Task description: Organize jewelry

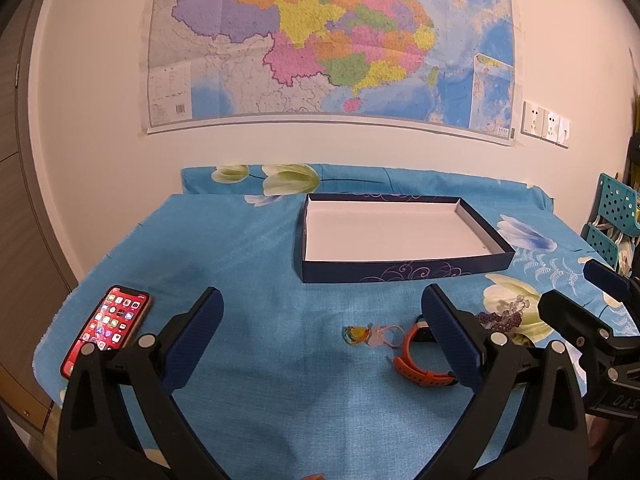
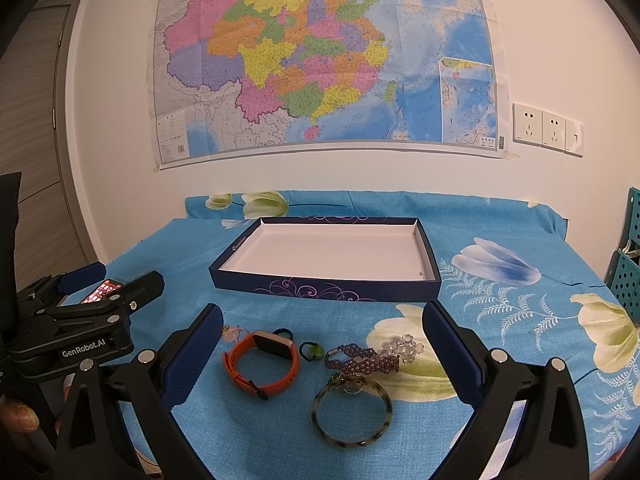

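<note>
Beside one box [image 2: 326, 290], one watch [image 2: 262, 364]

The left gripper [image 1: 322, 334] is hovering with its jaws spread wide and nothing between its blue pads [image 1: 200, 330]. The right gripper [image 2: 322, 354] is likewise gaping wide, pads [image 2: 198, 350] gripping nothing. Both are pointing forward, side by side. A thumb [image 2: 20, 416] is showing beside the left gripper's handle.
</note>
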A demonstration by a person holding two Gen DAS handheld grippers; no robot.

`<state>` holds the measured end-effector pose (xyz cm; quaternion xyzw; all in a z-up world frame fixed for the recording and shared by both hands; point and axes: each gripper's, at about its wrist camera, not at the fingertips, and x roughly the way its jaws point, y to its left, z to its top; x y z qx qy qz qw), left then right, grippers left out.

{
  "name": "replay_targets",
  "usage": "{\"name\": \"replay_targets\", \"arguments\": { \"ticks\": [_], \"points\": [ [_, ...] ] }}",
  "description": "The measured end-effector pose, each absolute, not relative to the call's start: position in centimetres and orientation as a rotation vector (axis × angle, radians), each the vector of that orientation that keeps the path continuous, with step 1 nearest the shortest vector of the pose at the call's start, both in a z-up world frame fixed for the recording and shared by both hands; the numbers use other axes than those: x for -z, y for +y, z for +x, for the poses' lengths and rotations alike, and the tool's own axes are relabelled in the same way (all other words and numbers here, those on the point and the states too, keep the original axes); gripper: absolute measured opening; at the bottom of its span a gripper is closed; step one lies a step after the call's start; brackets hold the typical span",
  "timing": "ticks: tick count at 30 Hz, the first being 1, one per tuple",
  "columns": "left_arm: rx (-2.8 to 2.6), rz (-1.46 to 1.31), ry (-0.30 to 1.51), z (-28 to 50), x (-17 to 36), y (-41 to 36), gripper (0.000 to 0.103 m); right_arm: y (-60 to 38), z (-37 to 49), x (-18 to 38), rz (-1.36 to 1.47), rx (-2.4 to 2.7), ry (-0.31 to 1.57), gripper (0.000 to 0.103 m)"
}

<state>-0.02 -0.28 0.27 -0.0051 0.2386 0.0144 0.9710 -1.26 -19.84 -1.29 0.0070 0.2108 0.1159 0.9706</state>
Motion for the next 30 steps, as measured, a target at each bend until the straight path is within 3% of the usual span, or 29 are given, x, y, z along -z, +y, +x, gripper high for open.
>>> {"name": "replay_targets", "arguments": {
  "ticks": [19,30],
  "points": [
    [-0.023,-0.012,0.496,0.3,0.1,-0.7,0.098,-20.1,-0.9,1.3,0.014,-0.233,0.432,0.096],
    [0.090,0.020,0.613,2.8,2.6,-1.6,0.097,-22.6,0.4,3.2,0.008,-0.188,0.525,0.096]
  ]
}}
